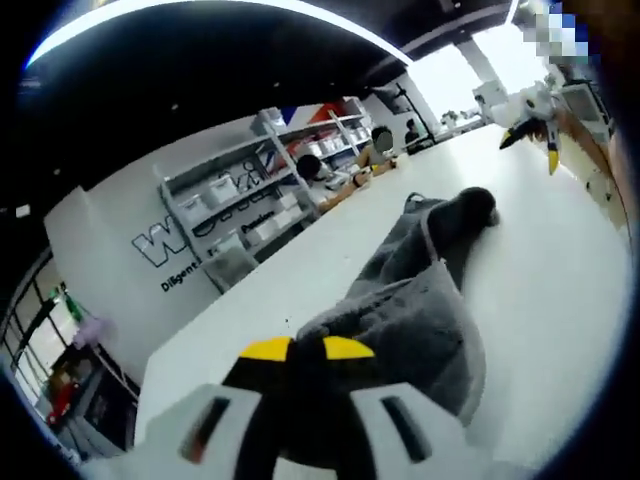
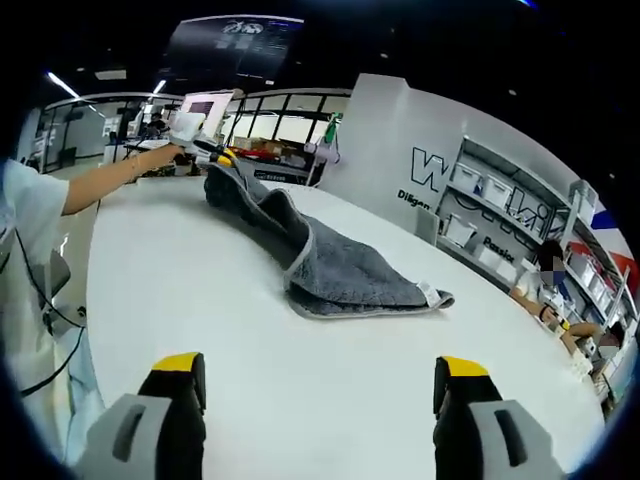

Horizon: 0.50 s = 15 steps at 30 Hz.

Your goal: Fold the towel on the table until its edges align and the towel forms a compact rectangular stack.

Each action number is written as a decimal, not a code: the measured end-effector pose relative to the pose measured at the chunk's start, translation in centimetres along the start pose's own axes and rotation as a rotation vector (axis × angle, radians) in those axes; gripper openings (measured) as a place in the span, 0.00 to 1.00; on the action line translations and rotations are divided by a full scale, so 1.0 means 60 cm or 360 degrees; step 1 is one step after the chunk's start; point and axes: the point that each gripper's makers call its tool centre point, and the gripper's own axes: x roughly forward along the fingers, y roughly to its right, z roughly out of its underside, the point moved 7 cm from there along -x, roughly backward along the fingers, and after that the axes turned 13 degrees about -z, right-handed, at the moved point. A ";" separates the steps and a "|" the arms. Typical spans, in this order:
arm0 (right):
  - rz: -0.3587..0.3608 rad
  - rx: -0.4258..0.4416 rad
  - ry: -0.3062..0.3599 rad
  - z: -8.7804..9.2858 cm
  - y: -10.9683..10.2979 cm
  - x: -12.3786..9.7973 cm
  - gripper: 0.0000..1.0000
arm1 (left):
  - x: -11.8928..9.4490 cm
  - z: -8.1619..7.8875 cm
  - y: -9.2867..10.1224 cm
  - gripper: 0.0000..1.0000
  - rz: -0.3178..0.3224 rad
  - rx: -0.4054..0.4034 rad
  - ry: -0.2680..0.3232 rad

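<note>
Grey terry towel (image 2: 330, 265) lies bunched in a long ridge on the white tabletop (image 2: 300, 380). One end of the towel is pinched in the clenched left tool (image 1: 308, 350), seen at the towel's far end from the right gripper view (image 2: 218, 158). The right tool (image 2: 318, 375) hangs released, jaws spread wide, above bare tabletop near the towel's flat end.

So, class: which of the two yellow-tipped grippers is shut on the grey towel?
The left gripper, clamped on the grey towel; the right gripper is open.
</note>
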 end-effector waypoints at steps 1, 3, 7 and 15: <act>-0.0002 -0.0002 -0.0002 0.000 0.000 0.001 0.99 | 0.000 0.008 0.001 0.11 0.0003 -0.0005 -0.0011; -0.0003 -0.0003 -0.0007 -0.001 0.000 0.003 0.99 | 0.000 0.022 0.004 0.12 0.0009 -0.0042 -0.0025; -0.0007 -0.0007 -0.0018 -0.002 -0.002 0.008 0.99 | 0.004 0.047 0.006 0.12 0.0009 -0.0124 -0.0062; -0.0019 -0.0013 -0.0050 0.000 -0.006 0.020 0.99 | 0.011 0.084 0.011 0.12 -0.0009 -0.0188 -0.0117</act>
